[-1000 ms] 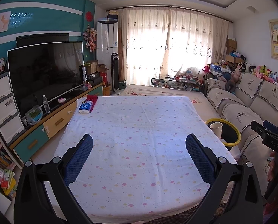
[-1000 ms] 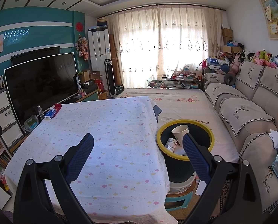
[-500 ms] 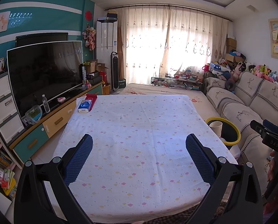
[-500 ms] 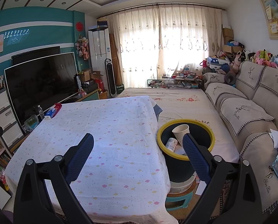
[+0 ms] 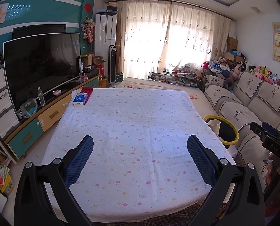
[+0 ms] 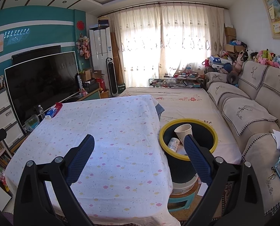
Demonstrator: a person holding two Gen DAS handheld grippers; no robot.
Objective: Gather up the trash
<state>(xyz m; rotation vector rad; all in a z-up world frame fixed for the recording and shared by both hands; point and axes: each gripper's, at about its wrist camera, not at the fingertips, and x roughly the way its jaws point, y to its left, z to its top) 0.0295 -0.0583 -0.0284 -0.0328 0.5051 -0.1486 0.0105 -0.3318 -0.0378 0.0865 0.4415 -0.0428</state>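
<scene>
the table (image 5: 140, 131) is covered by a white cloth (image 6: 109, 131) with little pink and yellow shapes on it. the cloth hangs over the edges. at the far left corner lies a blue and white tissue pack (image 5: 80, 99), touching a red box (image 5: 87, 91) (the box is partly behind it). the rest of the cloth shows only creases.
</scene>
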